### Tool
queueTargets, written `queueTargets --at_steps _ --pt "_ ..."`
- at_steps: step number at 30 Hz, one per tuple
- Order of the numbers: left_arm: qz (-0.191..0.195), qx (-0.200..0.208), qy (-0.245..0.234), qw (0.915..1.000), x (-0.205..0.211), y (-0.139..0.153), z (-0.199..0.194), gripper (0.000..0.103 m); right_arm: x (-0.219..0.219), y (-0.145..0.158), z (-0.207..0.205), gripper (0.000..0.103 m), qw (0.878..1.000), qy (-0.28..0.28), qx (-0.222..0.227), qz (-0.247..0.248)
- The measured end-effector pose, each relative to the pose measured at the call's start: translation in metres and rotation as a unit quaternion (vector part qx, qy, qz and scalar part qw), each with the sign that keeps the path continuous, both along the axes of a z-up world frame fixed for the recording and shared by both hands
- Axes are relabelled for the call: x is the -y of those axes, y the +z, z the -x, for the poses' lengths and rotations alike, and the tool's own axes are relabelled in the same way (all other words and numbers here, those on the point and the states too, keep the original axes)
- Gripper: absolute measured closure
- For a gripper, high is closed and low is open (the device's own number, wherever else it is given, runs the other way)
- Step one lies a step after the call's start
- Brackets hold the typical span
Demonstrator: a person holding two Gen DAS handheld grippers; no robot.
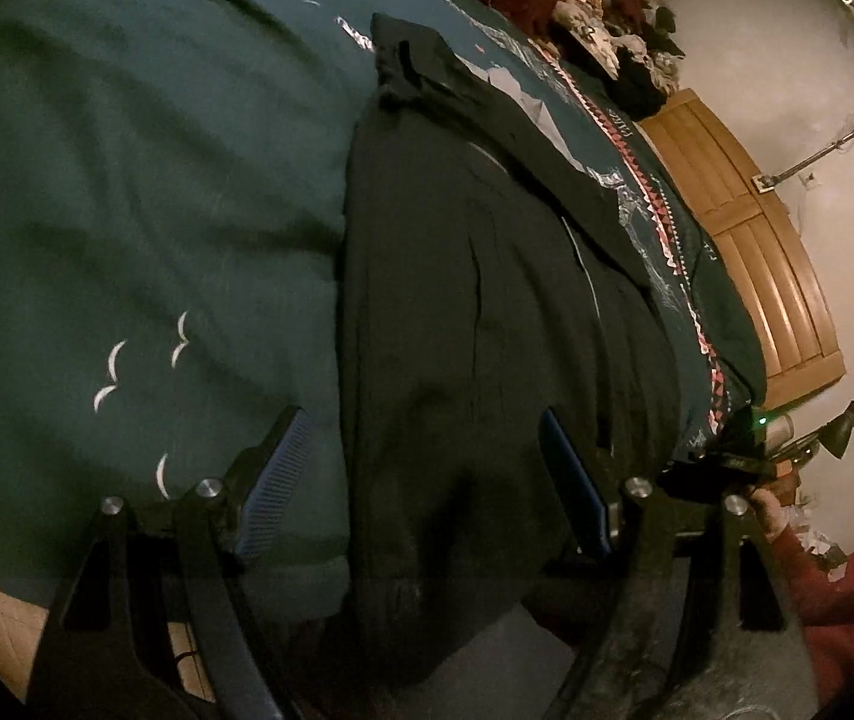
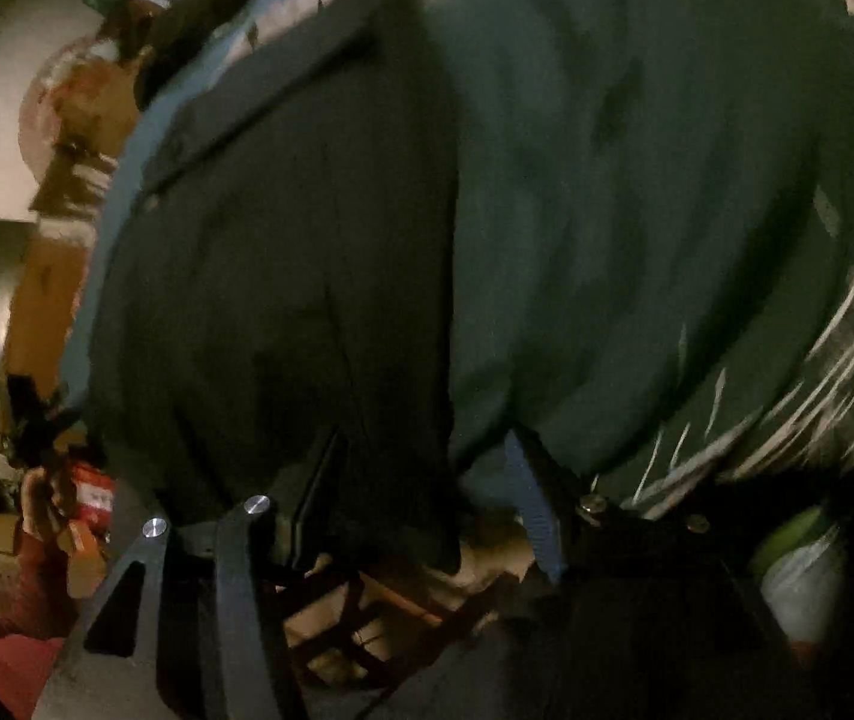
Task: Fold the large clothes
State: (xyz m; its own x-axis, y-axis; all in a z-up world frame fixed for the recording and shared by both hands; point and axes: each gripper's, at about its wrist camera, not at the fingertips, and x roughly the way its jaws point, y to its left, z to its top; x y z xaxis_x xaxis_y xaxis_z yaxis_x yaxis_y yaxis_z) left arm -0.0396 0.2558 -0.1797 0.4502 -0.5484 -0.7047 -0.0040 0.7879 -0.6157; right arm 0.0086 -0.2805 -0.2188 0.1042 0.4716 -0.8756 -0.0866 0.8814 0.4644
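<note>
**Both grippers spread above a dark garment on a green bedspread**

Presently, the dark garment [image 1: 487, 312] serves as the reference for all positions noted here. It is a black, matte cloth, long in outline, laid flat on a dark green bedspread [image 1: 127, 180] with shallow creases running along its length and a collar-like flap at its far end. A pale grey patch shows beside that flap. Its near hem hangs over the bed edge.

Left gripper [image 1: 421, 468]: jaws stand wide apart, nothing between the pads. The blue ribbed fingers [image 1: 274, 480] straddle the near end of the garment, one over the bedspread just beside the garment's edge, the other over the black cloth itself. Whether either pad touches the fabric cannot be told.

Right gripper [image 2: 421, 480]: jaws parted, pinching nothing. One finger lies over the garment's near end, the other over the green bedspread beside it. This view is blurred; contact cannot be confirmed.

The bedspread is soft and gently rumpled, printed with small white bird shapes on the side away from the garment and a red-and-white zigzag border beyond it. A slatted wooden panel [image 1: 757, 240] stands past that border against a pale wall. A heap of mixed clothing [image 1: 577, 6] lies beyond the garment's far end.
</note>
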Motion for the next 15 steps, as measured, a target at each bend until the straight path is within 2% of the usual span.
queueTargets --at_steps 3,8,15 --pt "-0.003 -0.005 -0.016 0.9999 0.004 0.000 0.001 0.025 -0.008 -0.011 0.004 0.044 1.000 0.007 -0.002 0.012" --pt "-0.007 -0.019 -0.051 0.9985 0.004 -0.004 0.019 0.025 -0.019 -0.013 0.004 0.039 0.999 0.026 0.000 0.025" --pt "-0.024 -0.026 -0.079 0.9963 0.015 -0.011 0.031 0.025 -0.038 -0.046 0.020 0.038 0.996 0.066 -0.045 0.041"
